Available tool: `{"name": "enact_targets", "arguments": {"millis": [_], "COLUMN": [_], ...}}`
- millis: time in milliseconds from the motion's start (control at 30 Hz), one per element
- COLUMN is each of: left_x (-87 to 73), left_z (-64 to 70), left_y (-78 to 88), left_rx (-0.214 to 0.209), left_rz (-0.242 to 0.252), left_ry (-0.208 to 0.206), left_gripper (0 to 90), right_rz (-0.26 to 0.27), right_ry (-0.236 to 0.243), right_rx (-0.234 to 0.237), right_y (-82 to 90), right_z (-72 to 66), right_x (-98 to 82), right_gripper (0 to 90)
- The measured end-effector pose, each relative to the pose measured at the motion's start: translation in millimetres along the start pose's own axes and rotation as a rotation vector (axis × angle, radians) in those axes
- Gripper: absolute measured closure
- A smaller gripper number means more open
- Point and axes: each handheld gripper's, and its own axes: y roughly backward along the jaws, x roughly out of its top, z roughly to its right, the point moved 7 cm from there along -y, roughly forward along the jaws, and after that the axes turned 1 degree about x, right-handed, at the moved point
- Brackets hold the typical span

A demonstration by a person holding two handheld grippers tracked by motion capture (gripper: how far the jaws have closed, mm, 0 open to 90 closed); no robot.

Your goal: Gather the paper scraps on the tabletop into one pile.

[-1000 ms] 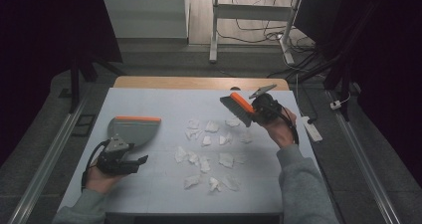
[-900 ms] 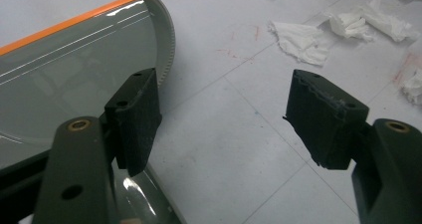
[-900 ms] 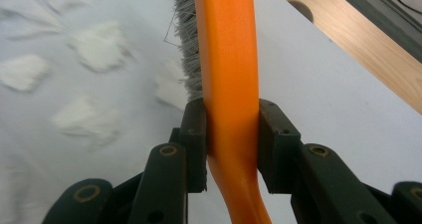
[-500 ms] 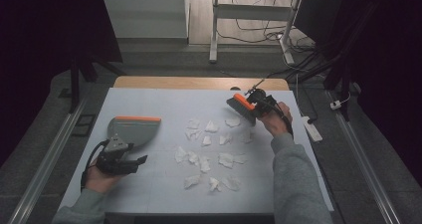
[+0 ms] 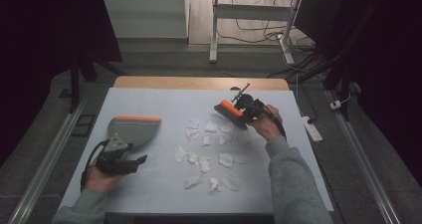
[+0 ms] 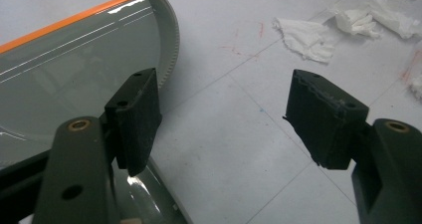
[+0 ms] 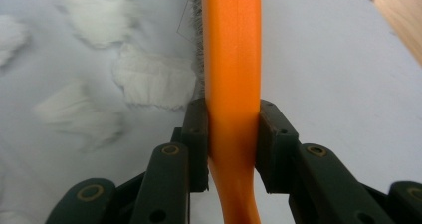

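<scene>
A grey dustpan [image 5: 134, 129] with an orange lip lies flat at the table's left; it also sits at the left of the left gripper view [image 6: 74, 74]. My left gripper [image 5: 127, 152] [image 6: 224, 119] rests just behind it, open, with bare table between its jaws. Several crumpled white paper scraps [image 5: 206, 149] [image 6: 306, 37] [image 7: 154, 82] are strewn over the middle. My right gripper [image 5: 244, 109] [image 7: 233, 134] is shut on the orange handle of a brush [image 5: 230, 112] [image 7: 233, 50]. Its jaws have just been closing tighter on that handle. The bristles hang over the far scraps.
The table [image 5: 164, 104] has a pale blue-white top with a wooden strip [image 5: 199, 82] along the far edge. A white power strip [image 5: 312, 129] lies on the floor at the right. Metal rails run along both sides, and desk legs [image 5: 214, 30] stand beyond.
My right hand has carried the brush a little left and down toward the far paper scraps. The left hand and dustpan have stayed put.
</scene>
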Motion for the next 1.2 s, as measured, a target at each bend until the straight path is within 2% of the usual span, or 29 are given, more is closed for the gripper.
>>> {"name": "enact_targets", "arguments": {"millis": [67, 200, 267, 333, 433, 533, 600, 733, 833, 933, 1000, 1100, 1200], "left_x": [-0.1, 0.1, -0.1, -0.6, -0.9, -0.7, -0.7, -0.7, -0.5, -0.1, -0.2, -0.2, -0.5], "left_z": [0.4, 1.0, 1.1, 1.3, 1.2, 1.3, 0.8, 0.0, 0.4, 0.9, 1.2, 1.1, 1.1], "left_y": [-0.1, 0.3, -0.1, -0.8, -1.1, -0.3, 0.1, 0.2, 0.3, 0.1, -0.2, -0.6, -0.9], "left_rx": [-0.001, -0.001, -0.001, -0.003, -0.004, -0.003, -0.004, -0.005, -0.005, -0.006, -0.007, -0.007, -0.005], "left_rz": [-0.002, 0.0, -0.003, -0.007, -0.01, -0.005, -0.003, -0.002, -0.001, 0.0, -0.001, -0.003, -0.007], "left_ry": [-0.003, -0.003, -0.005, -0.006, -0.006, -0.005, -0.004, -0.001, -0.002, -0.005, -0.007, -0.008, -0.007], "left_gripper": [30.6, 30.6, 30.6, 30.6, 30.6, 30.6, 30.6, 30.6, 30.6, 30.7, 30.7, 30.7, 30.7], "right_rz": [-0.003, 0.004, 0.011, 0.022, 0.077, 0.132, 0.143, 0.097, 0.025, -0.05, -0.075, -0.084, -0.067], "right_ry": [0.031, 0.063, 0.077, 0.084, 0.06, -0.005, -0.055, -0.124, -0.144, -0.151, -0.153, -0.161, -0.159], "right_rx": [0.01, 0.065, 0.119, 0.151, 0.126, 0.087, 0.064, -0.005, -0.032, -0.029, -0.019, 0.009, 0.044], "right_y": [1.2, 6.2, 10.4, 14.0, 23.4, 34.4, 40.5, 47.7, 46.6, 42.1, 40.0, 36.3, 34.3], "right_z": [-8.0, -19.9, -26.7, -32.0, -28.0, -11.0, -0.5, 16.9, 17.2, 9.6, 3.5, -5.5, -14.9], "right_x": [0.5, -1.1, -2.8, -3.8, -3.4, -6.3, -11.6, -30.5, -46.2, -61.3, -67.1, -69.5, -63.6], "right_gripper": [70.0, 70.1, 70.1, 70.0, 70.0, 70.0, 69.9, 69.9, 69.9, 70.0, 69.9, 70.0, 70.0]}}
